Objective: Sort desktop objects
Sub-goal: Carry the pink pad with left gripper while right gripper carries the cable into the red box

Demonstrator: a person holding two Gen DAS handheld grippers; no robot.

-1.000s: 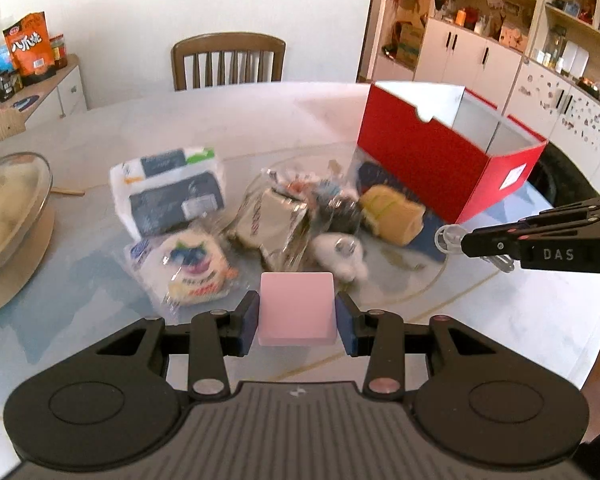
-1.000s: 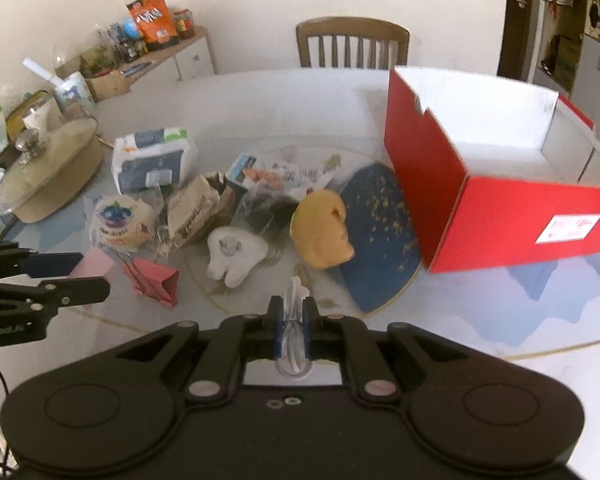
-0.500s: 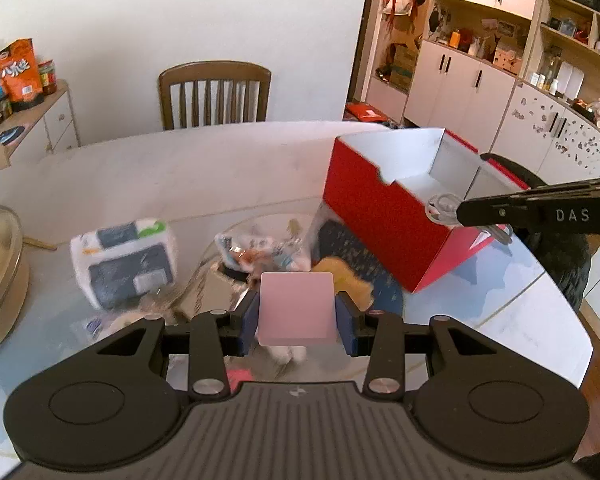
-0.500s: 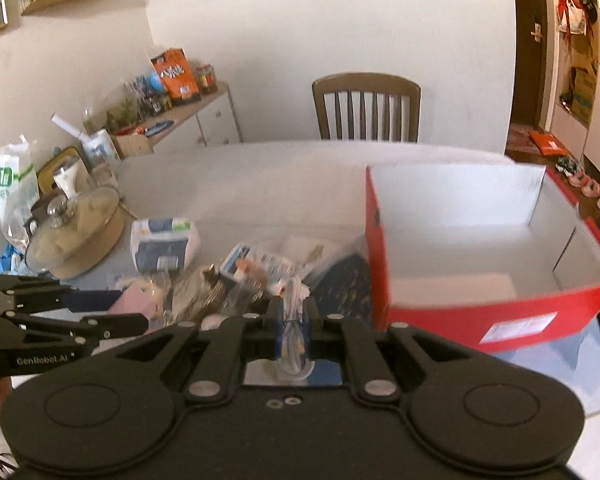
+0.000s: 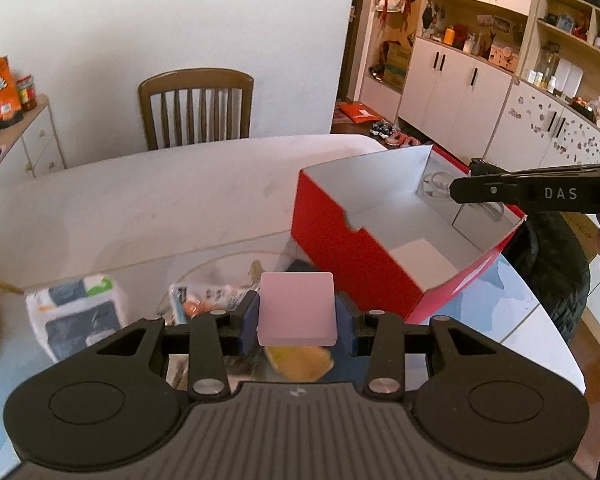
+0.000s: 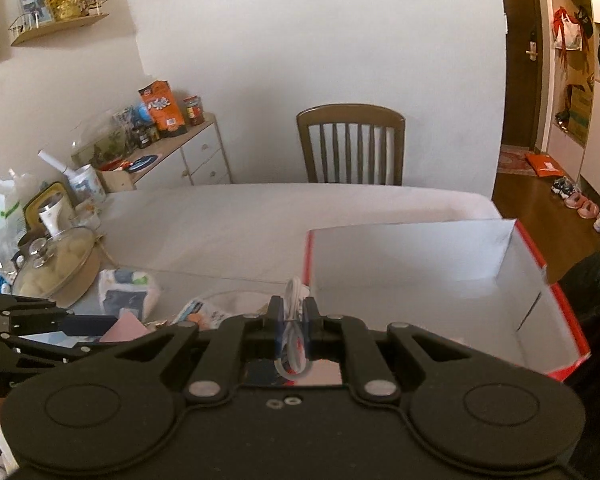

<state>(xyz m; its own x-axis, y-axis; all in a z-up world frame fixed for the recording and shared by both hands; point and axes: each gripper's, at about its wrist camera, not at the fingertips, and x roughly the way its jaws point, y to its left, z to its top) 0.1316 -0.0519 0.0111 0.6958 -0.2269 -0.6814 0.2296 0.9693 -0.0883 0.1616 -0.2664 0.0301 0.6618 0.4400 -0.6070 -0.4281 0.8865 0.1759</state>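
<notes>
A: Report the left gripper (image 5: 296,314).

B: It is clenched on a pink block (image 5: 297,309). Both blue pads (image 5: 249,322) press the block's sides, and the block is held clear of the table (image 5: 148,200). In the right wrist view the block (image 6: 126,326) shows at the near left, between the left gripper's fingers (image 6: 32,320).

A: Report the right gripper (image 6: 293,326).

B: It is clenched on a coiled white cable (image 6: 292,336). The cable stands upright between the pads, with a loop hanging below them and the top end sticking out above. In the left wrist view the same gripper (image 5: 456,190) reaches in from the right, above the far right part of the box (image 5: 340,240), with the cable coil (image 5: 436,186) at its tip.

A: Describe the box.

B: Red outside, white inside, open at the top. It sits on the right side of the table. A white flat sheet (image 5: 420,258) lies on its floor. In the right wrist view the box (image 6: 564,320) lies just beyond the right gripper and to its right.

A: List the items left on the table.

B: A tissue pack (image 5: 76,312) at the near left, a printed packet (image 5: 208,300) beside it, and a yellow item (image 5: 300,362) partly hidden below the left gripper. A lidded pot (image 6: 56,264) stands at the far left.

A: Beyond the table?

B: A wooden chair (image 5: 196,108) at the far edge.
</notes>
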